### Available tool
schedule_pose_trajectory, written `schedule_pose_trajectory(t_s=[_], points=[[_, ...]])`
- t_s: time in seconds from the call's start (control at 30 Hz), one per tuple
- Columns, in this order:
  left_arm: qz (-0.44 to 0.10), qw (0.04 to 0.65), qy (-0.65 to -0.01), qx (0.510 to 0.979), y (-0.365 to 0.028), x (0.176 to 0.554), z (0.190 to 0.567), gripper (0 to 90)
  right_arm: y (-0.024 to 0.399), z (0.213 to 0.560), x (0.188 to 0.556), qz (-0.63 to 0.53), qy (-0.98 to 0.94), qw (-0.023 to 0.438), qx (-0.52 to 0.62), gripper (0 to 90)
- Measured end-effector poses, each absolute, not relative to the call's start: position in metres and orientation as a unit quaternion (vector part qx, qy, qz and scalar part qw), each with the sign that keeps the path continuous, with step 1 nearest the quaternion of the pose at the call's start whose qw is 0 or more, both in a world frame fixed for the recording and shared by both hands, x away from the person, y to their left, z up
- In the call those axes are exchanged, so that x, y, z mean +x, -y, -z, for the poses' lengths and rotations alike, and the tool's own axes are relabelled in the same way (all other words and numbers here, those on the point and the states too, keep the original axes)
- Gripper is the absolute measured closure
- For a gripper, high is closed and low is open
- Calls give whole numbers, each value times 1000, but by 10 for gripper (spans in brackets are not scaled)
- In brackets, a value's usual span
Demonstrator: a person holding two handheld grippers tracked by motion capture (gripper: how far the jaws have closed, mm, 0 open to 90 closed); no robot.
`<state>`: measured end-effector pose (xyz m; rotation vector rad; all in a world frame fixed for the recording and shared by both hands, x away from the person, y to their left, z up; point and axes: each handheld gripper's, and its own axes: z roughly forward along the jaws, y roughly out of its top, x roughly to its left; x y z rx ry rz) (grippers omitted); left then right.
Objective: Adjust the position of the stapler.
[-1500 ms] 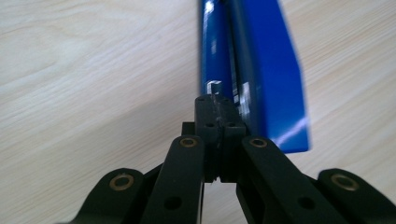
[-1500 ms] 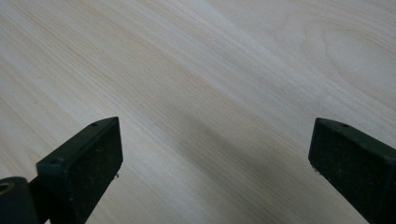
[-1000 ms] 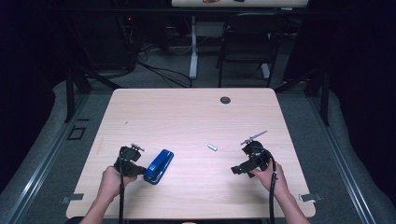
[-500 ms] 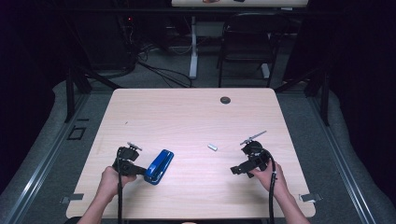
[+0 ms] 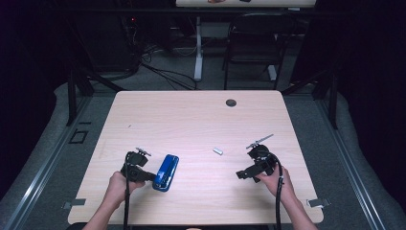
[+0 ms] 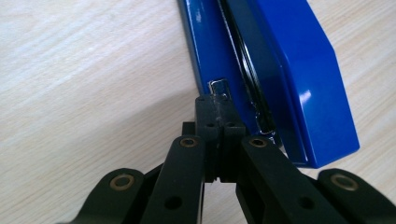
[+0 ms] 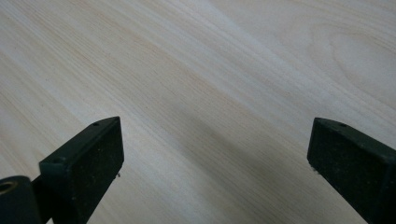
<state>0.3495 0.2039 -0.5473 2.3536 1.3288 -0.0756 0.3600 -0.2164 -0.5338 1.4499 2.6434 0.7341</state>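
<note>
Nothing shifted since earlier. My left tool (image 6: 215, 109), jaws closed, tip touching blue stapler (image 5: 166, 172) lying just ahead on bench (image 5: 191, 120). Right tool (image 7: 215, 163) wide, empty. Stapler looks rigid, glossy, slippery; grip its narrow sides.

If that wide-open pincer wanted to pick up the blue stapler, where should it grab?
Probably across the blue stapler's long sides near the middle, coming from above. It lies flat on the table, and its body is long and narrow, so the open right hand-held gripper could likely span it. The shut left hand-held gripper touches its near end.
</note>
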Motion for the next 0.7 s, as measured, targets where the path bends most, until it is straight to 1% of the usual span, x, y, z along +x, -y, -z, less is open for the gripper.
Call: schedule_pose_trajectory(t_s=[0.33,0.5,0.7], points=[[36,222,-483,846,-205,349,549,900,216,534,360,-233,-854,20,465,39],[53,221,-477,849,-204,348,549,900,216,534,360,-236,-852,18,467,48],[58,225,-480,846,-204,347,550,900,216,533,360,-236,-853,15,465,58]])
